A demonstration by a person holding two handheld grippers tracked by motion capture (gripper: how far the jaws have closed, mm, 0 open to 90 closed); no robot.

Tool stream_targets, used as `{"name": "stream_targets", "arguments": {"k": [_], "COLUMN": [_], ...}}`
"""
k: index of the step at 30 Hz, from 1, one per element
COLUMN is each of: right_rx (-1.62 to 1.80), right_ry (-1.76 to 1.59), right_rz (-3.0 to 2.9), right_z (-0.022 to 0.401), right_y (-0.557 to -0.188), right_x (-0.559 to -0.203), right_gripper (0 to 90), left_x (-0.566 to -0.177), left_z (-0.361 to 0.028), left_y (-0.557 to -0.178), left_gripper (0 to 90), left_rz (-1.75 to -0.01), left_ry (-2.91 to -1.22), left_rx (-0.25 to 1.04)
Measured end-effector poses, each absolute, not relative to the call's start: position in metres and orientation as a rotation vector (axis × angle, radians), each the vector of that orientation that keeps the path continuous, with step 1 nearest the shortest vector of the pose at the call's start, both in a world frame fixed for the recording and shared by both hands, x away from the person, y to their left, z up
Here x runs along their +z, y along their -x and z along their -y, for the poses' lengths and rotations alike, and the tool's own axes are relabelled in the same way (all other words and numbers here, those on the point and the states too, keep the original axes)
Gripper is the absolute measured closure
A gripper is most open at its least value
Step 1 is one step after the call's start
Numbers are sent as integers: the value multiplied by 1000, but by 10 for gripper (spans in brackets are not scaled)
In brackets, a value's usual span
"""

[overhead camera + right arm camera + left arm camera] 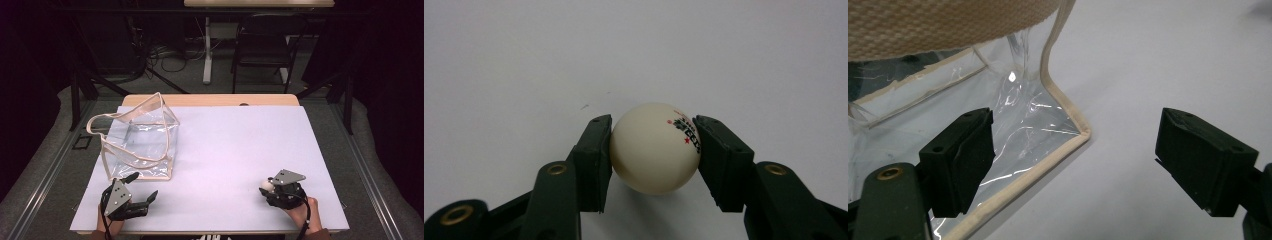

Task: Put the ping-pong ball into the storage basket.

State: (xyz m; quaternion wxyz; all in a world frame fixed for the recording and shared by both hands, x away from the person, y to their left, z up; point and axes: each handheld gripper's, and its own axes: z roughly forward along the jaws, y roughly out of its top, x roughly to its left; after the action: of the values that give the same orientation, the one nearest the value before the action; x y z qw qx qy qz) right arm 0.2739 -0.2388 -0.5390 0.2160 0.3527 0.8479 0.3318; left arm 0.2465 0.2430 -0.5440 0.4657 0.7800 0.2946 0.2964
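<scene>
A white ping-pong ball (654, 147) with red and black print sits between the two black pads of my right gripper (654, 160), which is shut on it just above the white table. From above, that right gripper (272, 189) holds the ball (266, 185) near the table's front right. My left gripper (142, 187) stands open at the front left, just short of a clear plastic bag (140, 142) with beige trim. In the left gripper view the bag's bottom corner (1068, 130) lies between the wide-apart jaws of the left gripper (1073, 160), untouched.
The white table top (240, 145) stretches between the two hands. The bag's beige strap (948, 22) hangs across the top of the left gripper view. Behind the table stand a black chair (262, 45) and a desk leg (207, 50) on dark floor.
</scene>
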Motion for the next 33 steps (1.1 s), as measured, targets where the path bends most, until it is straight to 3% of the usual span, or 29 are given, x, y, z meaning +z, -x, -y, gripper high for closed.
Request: {"name": "stream_targets", "arguments": {"k": [33], "right_rx": [950], "right_ry": [-986], "right_rz": [-2282], "right_z": [241], "right_y": [-277], "right_x": [-520], "right_gripper": [510], "left_x": [-544], "left_z": [-243], "left_y": [-247], "left_gripper": [160], "left_rz": [-732], "left_ry": [-1907], "left_rx": [727]}}
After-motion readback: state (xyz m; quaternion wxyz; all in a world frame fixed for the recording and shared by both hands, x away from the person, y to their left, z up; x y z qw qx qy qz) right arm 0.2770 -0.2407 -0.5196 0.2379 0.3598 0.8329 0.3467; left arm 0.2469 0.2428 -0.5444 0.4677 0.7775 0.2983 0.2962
